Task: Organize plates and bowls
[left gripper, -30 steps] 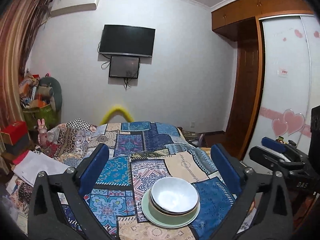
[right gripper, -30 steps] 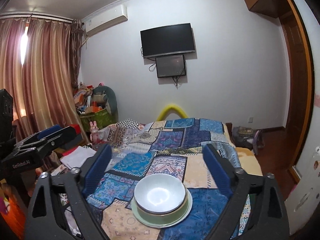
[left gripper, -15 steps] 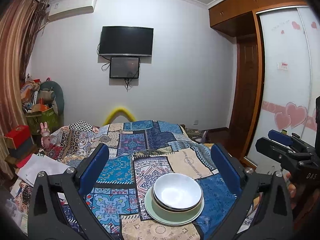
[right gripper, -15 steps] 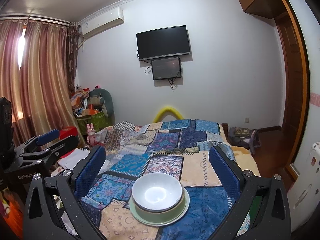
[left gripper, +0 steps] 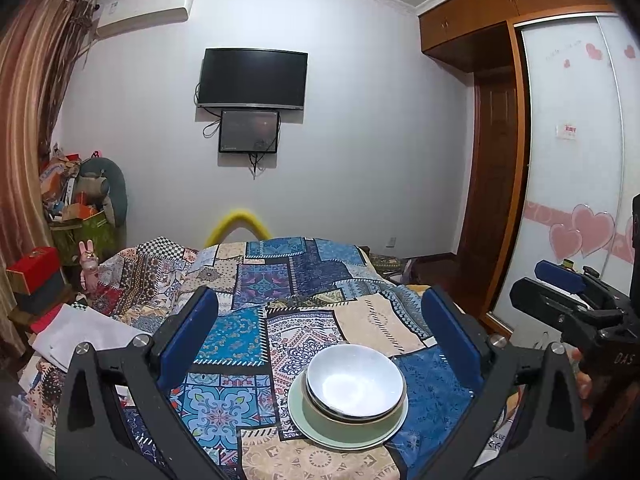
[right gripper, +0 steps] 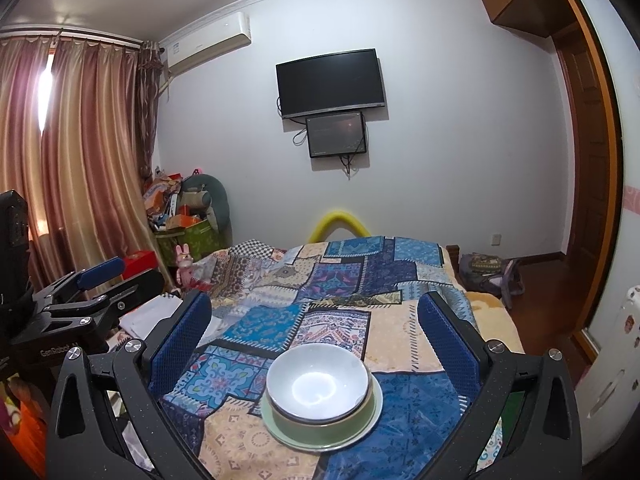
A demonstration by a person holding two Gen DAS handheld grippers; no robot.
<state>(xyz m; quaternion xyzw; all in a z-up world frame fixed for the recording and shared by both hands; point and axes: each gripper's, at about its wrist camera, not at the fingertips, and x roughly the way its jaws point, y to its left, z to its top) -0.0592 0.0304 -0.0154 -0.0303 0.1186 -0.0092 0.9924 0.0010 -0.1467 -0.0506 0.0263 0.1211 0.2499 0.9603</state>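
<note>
A white bowl (left gripper: pixel 355 383) sits nested in a green bowl (left gripper: pixel 344 424) on a pale green plate (left gripper: pixel 320 434), stacked on the patchwork bedspread (left gripper: pixel 276 280). The stack shows in the right wrist view too, white bowl (right gripper: pixel 318 382) on the plate (right gripper: pixel 352 432). My left gripper (left gripper: pixel 320 320) is open and empty, held above and behind the stack. My right gripper (right gripper: pixel 314 320) is open and empty, also above the stack. Each gripper appears at the edge of the other's view.
The bed fills the middle of the room. A wardrobe with sliding doors (left gripper: pixel 576 160) stands at the right. Clutter and boxes (left gripper: pixel 76 208) pile up by the curtains at the left. A TV (left gripper: pixel 254 78) hangs on the far wall.
Both grippers have lifted and drawn back a little from the stack. The stack has not moved. Both jaws stay open.
</note>
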